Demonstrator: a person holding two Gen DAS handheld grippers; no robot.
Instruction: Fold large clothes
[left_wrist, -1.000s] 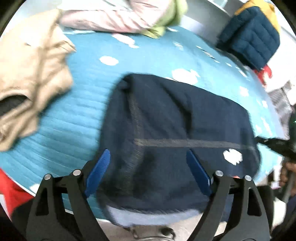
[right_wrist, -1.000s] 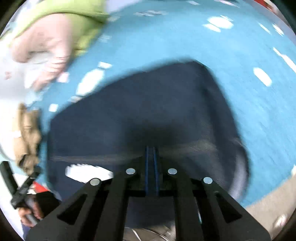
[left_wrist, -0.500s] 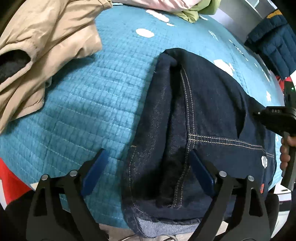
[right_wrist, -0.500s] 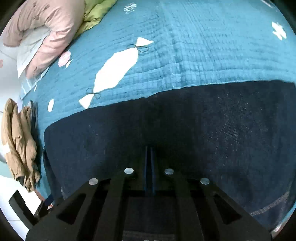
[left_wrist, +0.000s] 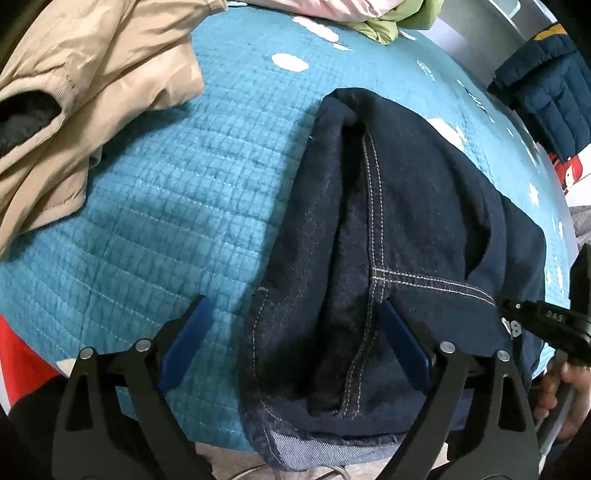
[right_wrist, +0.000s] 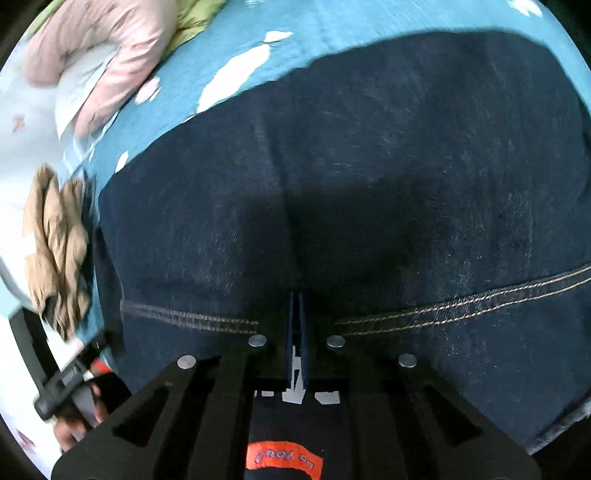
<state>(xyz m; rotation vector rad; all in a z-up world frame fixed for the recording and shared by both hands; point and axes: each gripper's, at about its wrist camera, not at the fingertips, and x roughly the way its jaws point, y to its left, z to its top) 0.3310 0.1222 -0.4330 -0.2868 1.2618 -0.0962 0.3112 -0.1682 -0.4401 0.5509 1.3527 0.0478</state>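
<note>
Dark jeans (left_wrist: 388, 240) lie folded on a teal quilted bed (left_wrist: 166, 206), filling the centre and right of the left wrist view. To fold well, each layer should be laid flat and edges squared before letting go. The left tool (left_wrist: 291, 332) gapes wide over the jeans' near left edge, gripping nothing; the right tool (right_wrist: 295, 314) is fully closed, seemingly pinching denim.

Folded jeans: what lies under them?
The teal quilted bedspread runs under the folded jeans; the covered part of it cannot be seen.
</note>
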